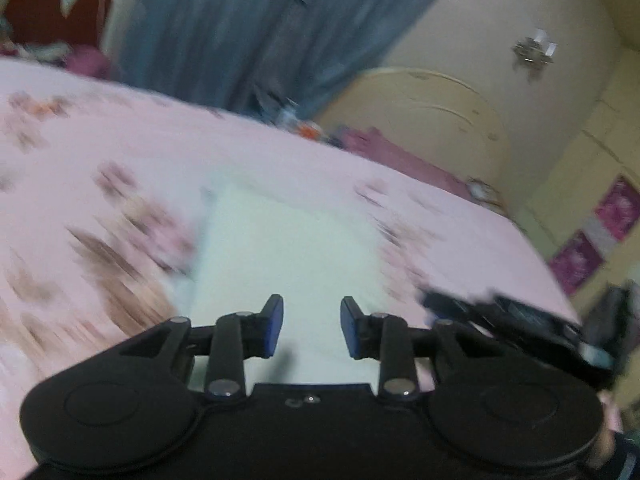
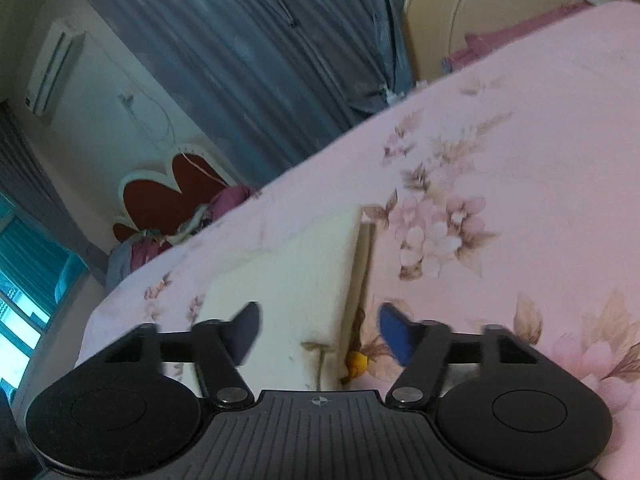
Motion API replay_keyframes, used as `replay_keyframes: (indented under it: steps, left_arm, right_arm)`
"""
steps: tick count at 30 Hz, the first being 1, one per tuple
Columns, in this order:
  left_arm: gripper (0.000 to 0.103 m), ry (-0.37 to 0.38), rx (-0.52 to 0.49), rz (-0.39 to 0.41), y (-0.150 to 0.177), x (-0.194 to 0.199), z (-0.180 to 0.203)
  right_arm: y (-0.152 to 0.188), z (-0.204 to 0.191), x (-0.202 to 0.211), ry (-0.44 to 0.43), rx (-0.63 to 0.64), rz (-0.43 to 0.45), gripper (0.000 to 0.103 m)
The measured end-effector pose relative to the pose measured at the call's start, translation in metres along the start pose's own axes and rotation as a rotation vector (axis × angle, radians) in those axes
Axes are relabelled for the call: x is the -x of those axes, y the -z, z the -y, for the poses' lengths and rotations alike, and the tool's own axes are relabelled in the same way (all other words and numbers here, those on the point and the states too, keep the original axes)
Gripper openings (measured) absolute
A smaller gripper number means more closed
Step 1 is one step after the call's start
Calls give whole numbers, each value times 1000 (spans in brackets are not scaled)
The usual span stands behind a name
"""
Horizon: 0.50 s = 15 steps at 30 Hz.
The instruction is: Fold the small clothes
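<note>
A small white garment [image 1: 288, 248] lies flat, folded into a rectangle, on the pink floral bedsheet [image 1: 100, 152]. My left gripper [image 1: 311, 327] is open and empty, just above the garment's near edge. In the right wrist view the same garment [image 2: 296, 280] shows cream-white, with a yellow print [image 2: 357, 361] at its near right edge. My right gripper [image 2: 320, 332] is open and empty, with its jaws wide apart over the garment's near right corner. The right gripper's body [image 1: 516, 320] shows blurred at the right of the left wrist view.
The bed [image 2: 540, 160] fills most of both views. Blue curtains [image 1: 256, 28] hang behind it. A red and white headboard [image 2: 168, 192] with piled clothes [image 2: 152, 244] stands at one end, a cream footboard [image 1: 432, 120] at the other. A window [image 2: 24, 280] is far left.
</note>
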<state>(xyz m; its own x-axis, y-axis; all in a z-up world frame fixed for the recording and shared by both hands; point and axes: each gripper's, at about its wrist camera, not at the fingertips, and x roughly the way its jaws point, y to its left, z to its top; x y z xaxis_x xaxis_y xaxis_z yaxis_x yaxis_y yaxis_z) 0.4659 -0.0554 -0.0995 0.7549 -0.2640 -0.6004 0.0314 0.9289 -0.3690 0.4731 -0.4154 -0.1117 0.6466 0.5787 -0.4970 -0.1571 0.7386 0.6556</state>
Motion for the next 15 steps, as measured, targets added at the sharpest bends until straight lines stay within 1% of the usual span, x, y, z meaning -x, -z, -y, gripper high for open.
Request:
replay_keyframes:
  steps: [1,3,6,7,8,9,11,12,13,14,15]
  left_arm:
    - [31,-10,5,0,-5,-6,-9]
    - [33,-19,21,-46,-16,-23,-25]
    - [37,-22,45,-96,-14,-40,-42]
    - [37,-33,33,-100,-16,-43,-45]
    - [39,-52,21,-102,-14,-46,-46]
    - [40,-58,26,-105,-14,-47,-49]
    - [41,-72,36,-107,-12,-47,-56]
    - [41,-87,29,-113,-10,-47,-57]
    - [42,-99,27,-117,-7,-46,-62]
    - [43,-101,35,-118,-6,-47,-67]
    - [43,-82,53,-123,-6,-45,-73]
  right_arm:
    - [1,1,-7,5,-7,-12,58]
    - [1,2,-16,19,-18,-27,58]
    - [0,-1,-23,51,-1,-30,57]
    - [1,-2,-27,60,4,-35,52]
    - [1,-2,-31,67,6,-43,45]
    - [2,-2,-37,72,1,-55,34]
    - [3,-4,-47,78,-4,-67,33]
    - [4,-8,-51,66,6,-71,26]
    - [6,-14,-57,48,28,-82,16]
    - [10,-22,-62,35,59,-93,16]
    - [13,-31,-66,37,100,-106,16]
